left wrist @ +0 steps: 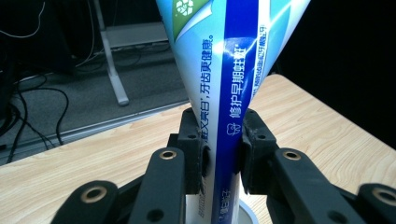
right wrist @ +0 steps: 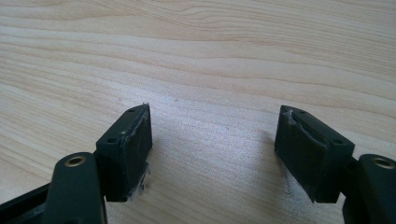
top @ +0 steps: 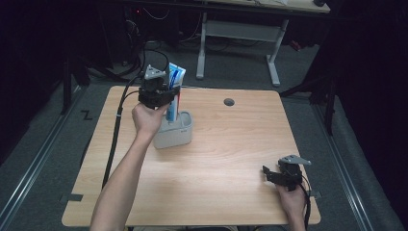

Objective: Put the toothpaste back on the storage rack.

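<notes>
A blue and white toothpaste tube [top: 175, 91] stands upright with its lower end inside a grey holder cup [top: 174, 133] at the table's left rear. My left gripper [top: 167, 96] is shut on the toothpaste tube [left wrist: 224, 93] around its middle; its two black pads [left wrist: 192, 140] press the tube from both sides. The cup's white rim [left wrist: 247, 215] peeks out below the jaws. My right gripper [top: 269, 174] rests low near the table's front right corner, and in the right gripper view my right gripper [right wrist: 212, 140] is open over bare wood with nothing between its pads.
The wooden table [top: 231, 159] has a round cable hole [top: 229, 102] near its back edge. Beyond it stands a white desk frame [top: 240, 33] on dark carpet. A black cable [top: 115, 134] trails from the left gripper across the table's left side.
</notes>
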`<state>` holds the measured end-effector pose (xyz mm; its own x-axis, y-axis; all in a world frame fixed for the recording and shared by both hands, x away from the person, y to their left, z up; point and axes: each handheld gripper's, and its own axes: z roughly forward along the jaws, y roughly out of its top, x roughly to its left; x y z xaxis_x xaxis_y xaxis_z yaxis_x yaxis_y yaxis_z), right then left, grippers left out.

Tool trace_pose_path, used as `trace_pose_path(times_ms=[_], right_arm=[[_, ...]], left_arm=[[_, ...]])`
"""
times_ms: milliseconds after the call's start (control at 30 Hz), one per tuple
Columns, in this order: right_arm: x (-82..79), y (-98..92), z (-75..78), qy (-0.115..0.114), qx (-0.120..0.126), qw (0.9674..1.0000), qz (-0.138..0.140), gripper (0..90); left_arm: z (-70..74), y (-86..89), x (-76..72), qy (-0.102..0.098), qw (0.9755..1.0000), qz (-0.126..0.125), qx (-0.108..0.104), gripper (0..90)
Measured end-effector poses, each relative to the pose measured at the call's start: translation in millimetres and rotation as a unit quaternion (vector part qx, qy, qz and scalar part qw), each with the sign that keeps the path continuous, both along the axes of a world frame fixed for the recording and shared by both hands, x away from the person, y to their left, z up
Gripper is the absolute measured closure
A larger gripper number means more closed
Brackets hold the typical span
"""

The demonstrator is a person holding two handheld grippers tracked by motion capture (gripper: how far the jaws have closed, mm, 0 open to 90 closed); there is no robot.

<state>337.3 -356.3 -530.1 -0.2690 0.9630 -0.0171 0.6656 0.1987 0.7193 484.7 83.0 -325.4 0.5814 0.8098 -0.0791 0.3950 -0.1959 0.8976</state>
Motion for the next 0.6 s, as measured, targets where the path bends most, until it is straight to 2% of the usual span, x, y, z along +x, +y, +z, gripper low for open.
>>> trace_pose_path(times_ms=[367, 433, 600], right_arm=[[0.0, -0.1, 0.0, 0.000, 0.001, 1.0000, 0.000, 27.6], [0.0, -0.1, 0.0, 0.000, 0.001, 1.0000, 0.000, 27.6], [0.0, 0.0, 0.0, 0.000, 0.000, 1.0000, 0.001, 27.6]], left_arm=[[-19.8, -2.6, 10.2, 0.008, 0.9997, 0.009, 0.020, 73.5], [-23.0, -2.4, 10.8, 0.011, 0.9998, 0.012, 0.014, 73.5], [-33.8, -1.2, 13.8, 0.018, 0.9994, 0.020, 0.020, 73.4]])
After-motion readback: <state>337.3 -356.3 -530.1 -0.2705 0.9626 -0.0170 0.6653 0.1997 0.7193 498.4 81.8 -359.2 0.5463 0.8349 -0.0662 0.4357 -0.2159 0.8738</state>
